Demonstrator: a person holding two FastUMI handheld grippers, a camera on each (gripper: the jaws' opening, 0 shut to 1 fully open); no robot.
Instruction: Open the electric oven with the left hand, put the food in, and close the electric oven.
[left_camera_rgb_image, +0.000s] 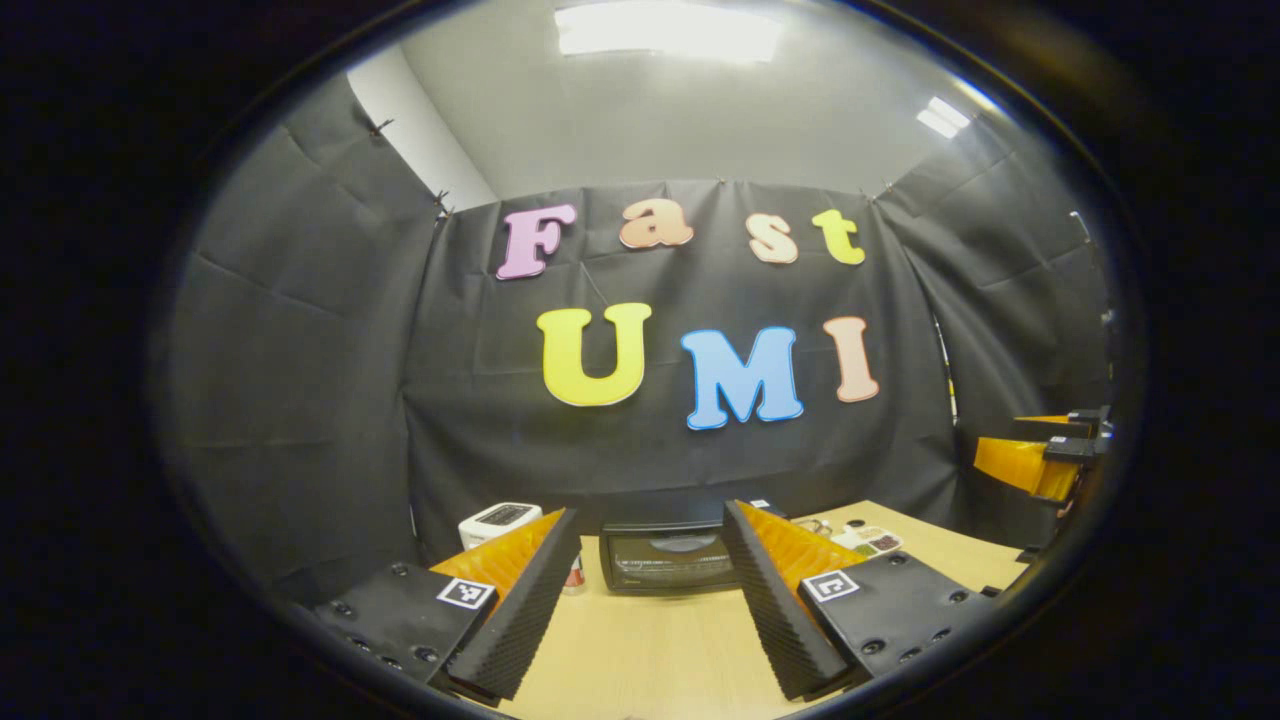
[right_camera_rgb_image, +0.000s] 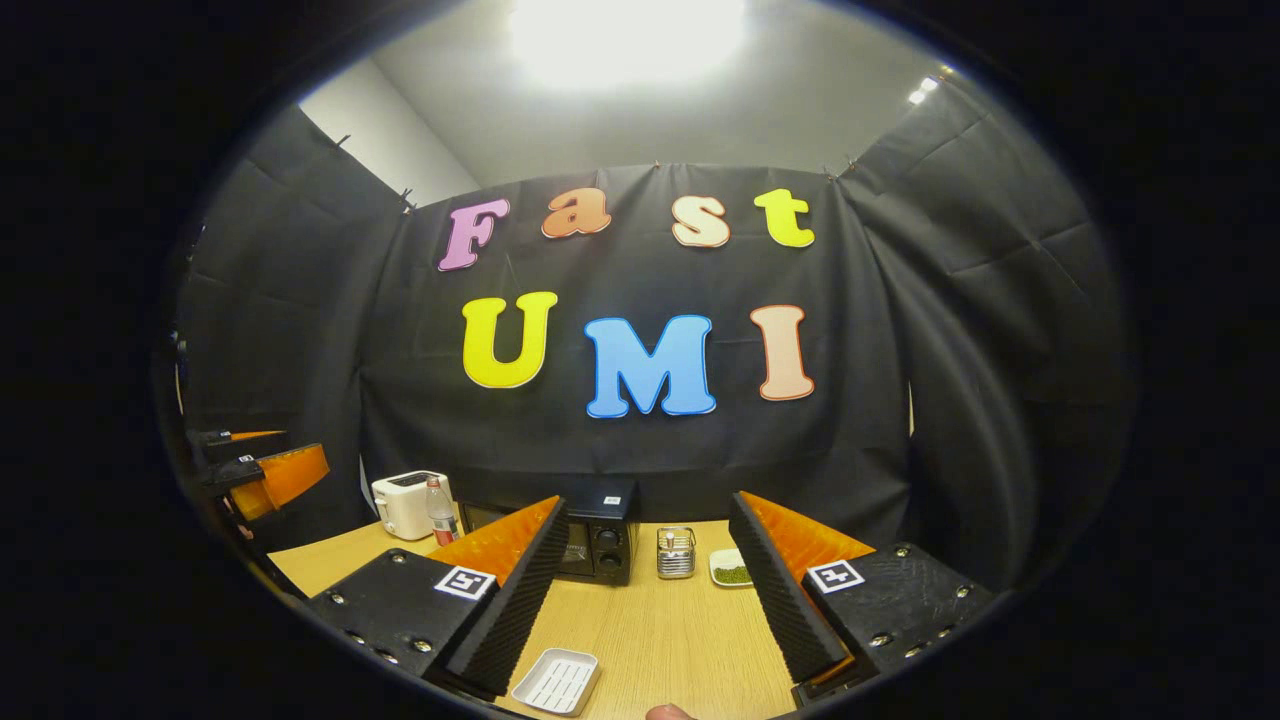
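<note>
The electric oven (left_camera_rgb_image: 668, 557) is sitting at the far side of the wooden table (left_camera_rgb_image: 650, 650), close to the booth wall, with its door closed. In the left gripper view it is lying straight ahead, framed between the fingers of the left gripper (left_camera_rgb_image: 650, 600), whose jaws are standing spread wide with nothing between them. A white toaster (left_camera_rgb_image: 498, 520) is standing just to the oven's left, and the right gripper (left_camera_rgb_image: 1040, 460) is hovering off at the right edge, well above the table.

In the right gripper view the right gripper (right_camera_rgb_image: 650, 600) is likewise standing released, holding nothing. Past its fingers the oven (right_camera_rgb_image: 590, 545) is sitting beside a small metal caddy (right_camera_rgb_image: 676, 552) and a white dish (right_camera_rgb_image: 732, 568) of what is probably green food. A plastic bottle (right_camera_rgb_image: 440, 512) is standing by the toaster (right_camera_rgb_image: 405, 503), and a white ridged tray (right_camera_rgb_image: 556, 681) is lying near the table's front edge.
</note>
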